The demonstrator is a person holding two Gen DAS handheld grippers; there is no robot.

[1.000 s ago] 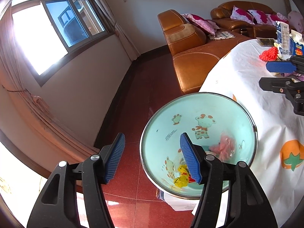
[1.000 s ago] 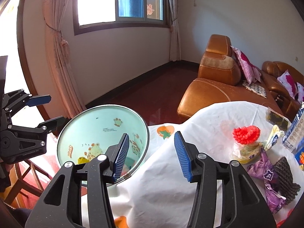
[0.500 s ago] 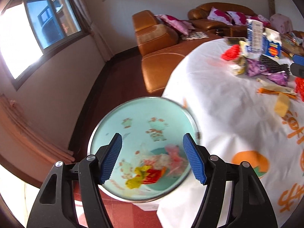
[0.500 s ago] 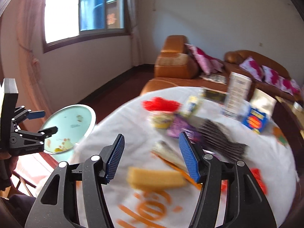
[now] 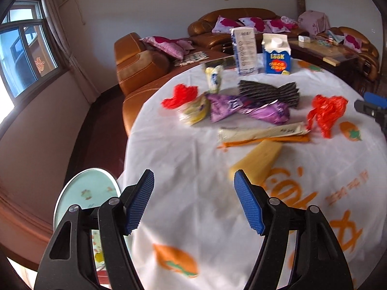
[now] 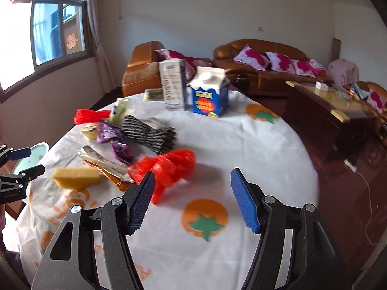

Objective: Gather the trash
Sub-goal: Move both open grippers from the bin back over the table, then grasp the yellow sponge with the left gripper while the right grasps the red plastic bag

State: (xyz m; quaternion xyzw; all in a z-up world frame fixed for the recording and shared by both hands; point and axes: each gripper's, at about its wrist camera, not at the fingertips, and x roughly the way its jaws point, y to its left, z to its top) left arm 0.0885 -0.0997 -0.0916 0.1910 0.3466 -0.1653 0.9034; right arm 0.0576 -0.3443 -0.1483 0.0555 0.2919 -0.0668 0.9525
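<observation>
- The left gripper (image 5: pixel 193 200) hung over the near edge of the worktop (image 5: pixel 193 169), jaws spread and empty, aimed toward the yellow sponge (image 5: pixel 256 162), probably lining up a pick.
- The right gripper (image 6: pixel 191 198) had its jaws opening with nothing between them; the red plastic bag (image 6: pixel 167 166) lay just ahead (its likeliest target).
- The basin (image 5: pixel 84 193) sat off the worktop's left edge, within easy reach for dropping trash.
- Wrappers (image 5: pixel 246 108) and cartons (image 5: pixel 275 55) crowded the far half.
</observation>
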